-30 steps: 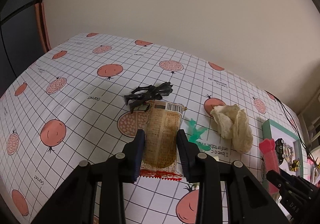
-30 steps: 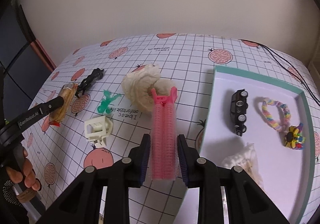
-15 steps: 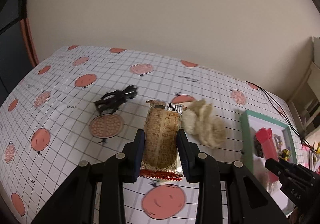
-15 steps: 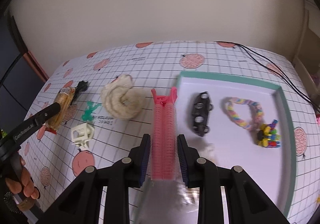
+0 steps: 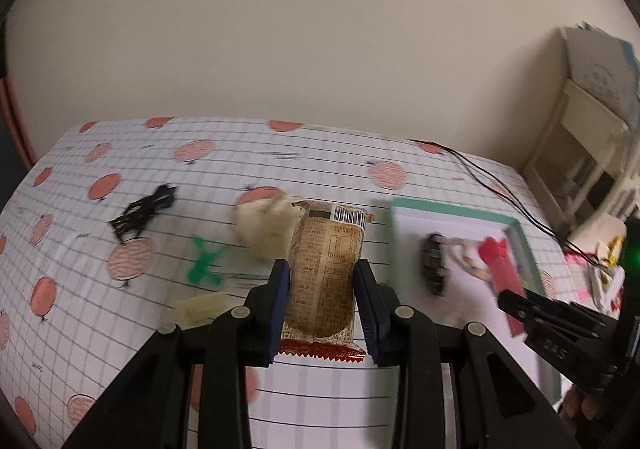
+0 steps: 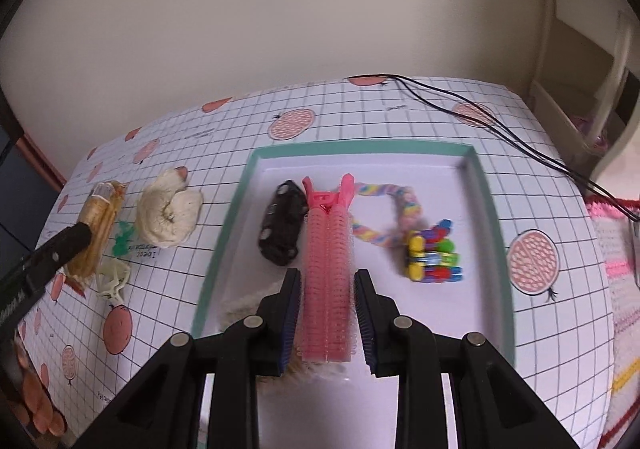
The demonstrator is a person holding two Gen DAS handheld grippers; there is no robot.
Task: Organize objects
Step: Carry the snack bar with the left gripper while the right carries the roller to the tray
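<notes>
My left gripper (image 5: 322, 293) is shut on a brown snack packet (image 5: 326, 269), held above the patterned cloth just left of the green-rimmed tray (image 5: 516, 227). My right gripper (image 6: 327, 307) is shut on a pink hair roller clip (image 6: 328, 273), held over the tray (image 6: 224, 241). Inside the tray lie a black toy car (image 6: 282, 229), a rainbow braided loop (image 6: 380, 209) and a multicoloured bead toy (image 6: 432, 253). The snack packet (image 6: 98, 225) and the left gripper show at the left of the right wrist view.
On the cloth left of the tray lie a cream scrunchie (image 6: 168, 209), a green figure (image 5: 204, 261), a cream hair claw (image 6: 114, 277) and a black hair claw (image 5: 144, 209). A black cable (image 6: 480, 117) runs across the back right. A white shelf (image 5: 580, 153) stands at the right.
Both grippers moved right. The roller clip went from beside the tray to over it. The snack packet travelled from near the black claw to the tray's left edge.
</notes>
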